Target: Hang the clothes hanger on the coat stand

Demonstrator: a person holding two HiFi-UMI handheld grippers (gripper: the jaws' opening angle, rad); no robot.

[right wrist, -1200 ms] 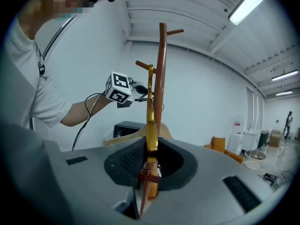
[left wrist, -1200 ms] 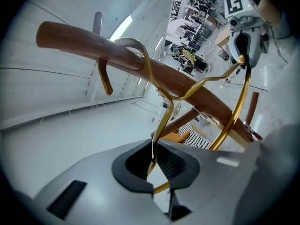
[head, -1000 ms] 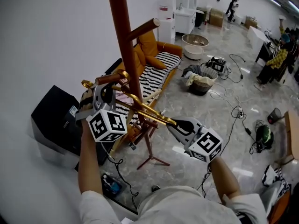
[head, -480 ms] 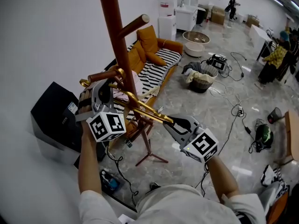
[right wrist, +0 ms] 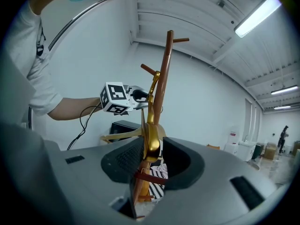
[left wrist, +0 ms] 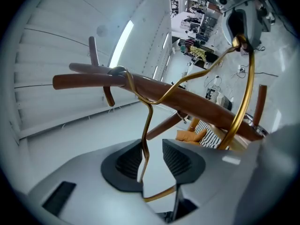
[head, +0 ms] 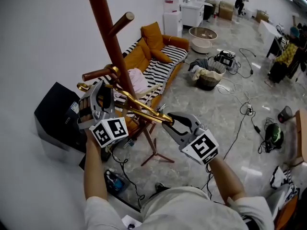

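The clothes hanger (head: pixel 137 109), of slim gold metal, is looped by its wire hook over a peg (head: pixel 95 74) of the brown coat stand (head: pixel 106 37) and slopes toward 4 o'clock. The jaws of the left gripper (left wrist: pixel 152 158) and right gripper (right wrist: pixel 152 154) have just been opening; the hanger is left unclamped between each pair.

Big lab-type hall: sofa (head: pixel 165 56), floor cables (head: pixel 242 110), strip lights (right wrist: pixel 259 14).
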